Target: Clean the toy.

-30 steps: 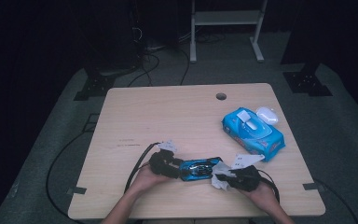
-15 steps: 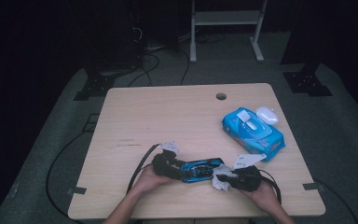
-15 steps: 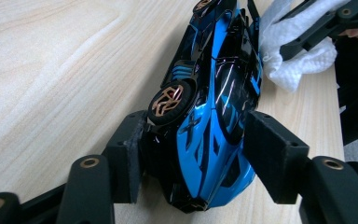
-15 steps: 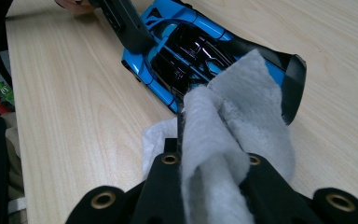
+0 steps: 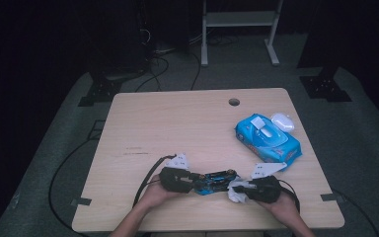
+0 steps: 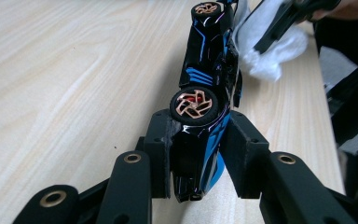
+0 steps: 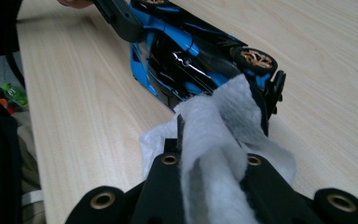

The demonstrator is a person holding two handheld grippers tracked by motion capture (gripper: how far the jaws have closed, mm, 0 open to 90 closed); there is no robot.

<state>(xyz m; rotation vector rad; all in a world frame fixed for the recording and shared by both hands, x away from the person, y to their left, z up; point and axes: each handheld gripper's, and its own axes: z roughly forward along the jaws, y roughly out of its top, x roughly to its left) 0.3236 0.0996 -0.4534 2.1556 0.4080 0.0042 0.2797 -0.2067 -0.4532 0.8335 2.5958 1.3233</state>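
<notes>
Toy car, black and blue with copper-coloured wheels, near the front edge of the bench, turned on its side between two hand-held grippers. Left gripper just closing on one end of it: fingers drawn in and now pressed against the body from both sides, right beside a wheel. Reads as the hold being secured, with the car steadied for cleaning rather than lying loose. Right gripper at the opposite end, fingers clamped on a crumpled white wipe, held tight and bunched up between them. From the high view: the whole layout, both hands at the near edge, and a blue pack of wipes well apart toward the far right of the bench. From the left gripper view: the bite of the pads on the car's flank, too small to judge from above, plus the wipe farther off by the far wheel. From the right gripper view: the wipe touching the car's end near a wheel and the tail wing, with the other gripper's arm across the far end. Cannot tell whether the car rests on the wood or hangs just clear of it. Next likely call: rubbing strokes along the body against a steady left-hand hold.
</notes>
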